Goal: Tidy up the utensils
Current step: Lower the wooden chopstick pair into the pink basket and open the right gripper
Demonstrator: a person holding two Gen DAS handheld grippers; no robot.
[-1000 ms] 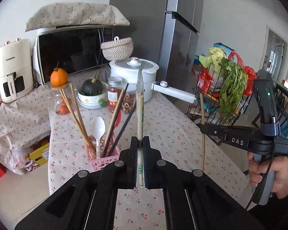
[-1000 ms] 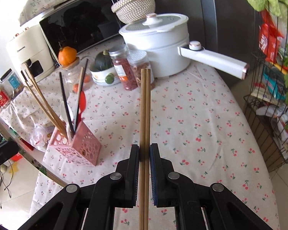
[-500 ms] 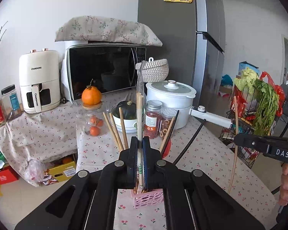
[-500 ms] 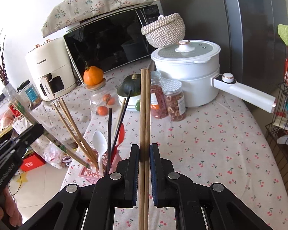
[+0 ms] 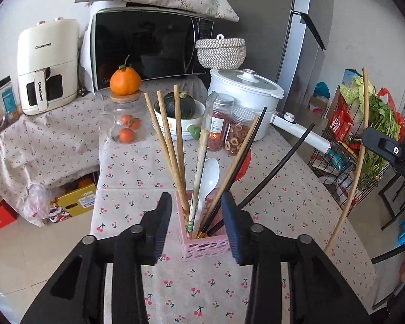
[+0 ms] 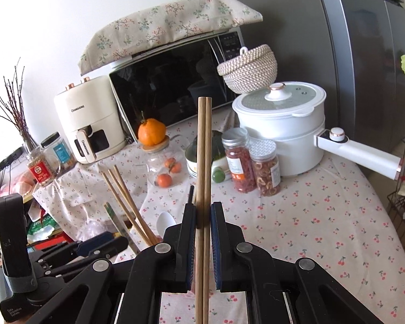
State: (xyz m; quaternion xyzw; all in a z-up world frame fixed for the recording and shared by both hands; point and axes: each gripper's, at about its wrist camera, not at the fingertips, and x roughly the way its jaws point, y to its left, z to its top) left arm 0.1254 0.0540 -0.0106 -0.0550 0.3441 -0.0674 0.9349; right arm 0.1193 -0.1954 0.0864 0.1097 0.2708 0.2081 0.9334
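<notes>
The pink utensil basket (image 5: 202, 244) is set near the front edge of the desk (image 5: 283, 202), and wooden chopsticks (image 5: 172, 145), black chopsticks (image 5: 245, 167), a white spoon (image 5: 209, 178) and a paper-sleeved pair of chopsticks (image 5: 199, 178) are stood in it, fanned outward so that each leans on the rim. The left hand-held gripper (image 5: 198, 225) is poised over the basket with its jaws opening; the sleeved pair is seen between them but is not pressed, apparently just released into the basket. A pair of wooden chopsticks (image 6: 203, 162) is clamped upright in the nearly shut right hand-held gripper (image 6: 203, 239), probably kept vertical for dropping in next. From the basket, a glass jar (image 5: 125, 124) topped by an orange (image 5: 125, 81) is seen at 11 o'clock, two spice jars (image 5: 229, 124) at 12 o'clock and a white pot (image 5: 245, 91) at 1 o'clock.
</notes>
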